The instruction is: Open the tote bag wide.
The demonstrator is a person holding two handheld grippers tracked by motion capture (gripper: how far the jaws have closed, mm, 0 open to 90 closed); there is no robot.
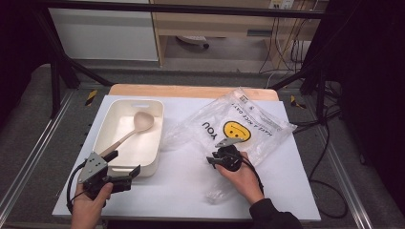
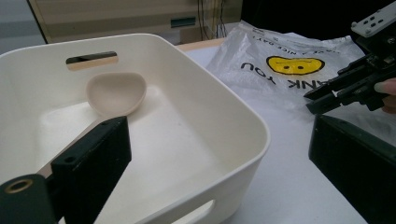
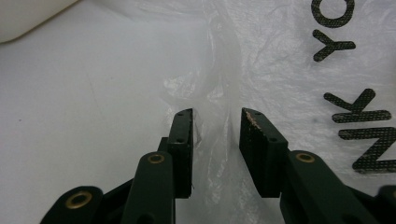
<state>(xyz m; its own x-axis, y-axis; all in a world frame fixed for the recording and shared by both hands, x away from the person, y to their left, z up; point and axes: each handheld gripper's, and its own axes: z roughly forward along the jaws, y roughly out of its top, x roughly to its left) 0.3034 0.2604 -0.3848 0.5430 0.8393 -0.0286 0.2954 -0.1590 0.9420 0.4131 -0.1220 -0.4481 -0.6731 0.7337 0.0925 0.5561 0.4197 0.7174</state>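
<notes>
Right gripper (image 3: 216, 128) jaws sit w/ a gap, straddling a fold of the bag (image 3: 280, 70), pads not pressing yet. Left gripper (image 1: 119, 171) jaws spread wide by the tub (image 1: 143, 157), spoon (image 1: 136, 126) inside.

On the clear plastic bag (image 1: 234, 126) before me: black letters "YOU" beside a yellow smiley face (image 1: 237, 130); in my left gripper view, "ANK YOU" and, above the face, "NICE DAY".

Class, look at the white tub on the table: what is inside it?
Inside the white tub lies one pale spoon, bowl toward the far wall. The near end of its handle is covered by the left claw.
</notes>
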